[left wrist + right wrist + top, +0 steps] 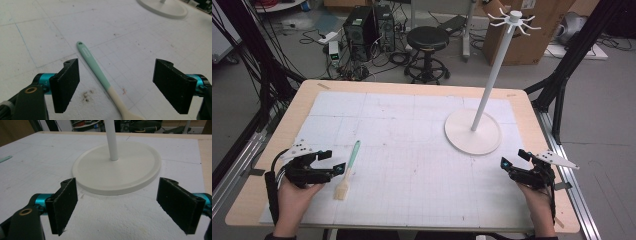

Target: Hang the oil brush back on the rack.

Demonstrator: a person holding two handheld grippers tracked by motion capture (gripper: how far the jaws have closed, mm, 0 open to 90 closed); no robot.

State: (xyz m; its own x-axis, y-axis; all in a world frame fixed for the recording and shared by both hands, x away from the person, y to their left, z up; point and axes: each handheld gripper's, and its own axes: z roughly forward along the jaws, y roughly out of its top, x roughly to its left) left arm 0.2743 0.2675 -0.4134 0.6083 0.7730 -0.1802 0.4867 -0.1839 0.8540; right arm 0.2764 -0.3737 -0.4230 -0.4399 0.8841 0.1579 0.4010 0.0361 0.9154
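Lining up my left gripper (339, 168) on the brush (349, 169), jaws wide, nothing pinched; it lies flat at desk (262, 197) 8 o'clock, handle toward 12, easy to straddle. Right gripper (505, 164) waits open at 4, facing the stand (472, 131).

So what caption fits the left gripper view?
Open left gripper poised over a mint-and-cream silicone basting brush lying on the white gridded mat.

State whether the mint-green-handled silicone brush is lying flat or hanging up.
Lying flat: the mint-green-handled silicone brush rests on the white gridded mat.
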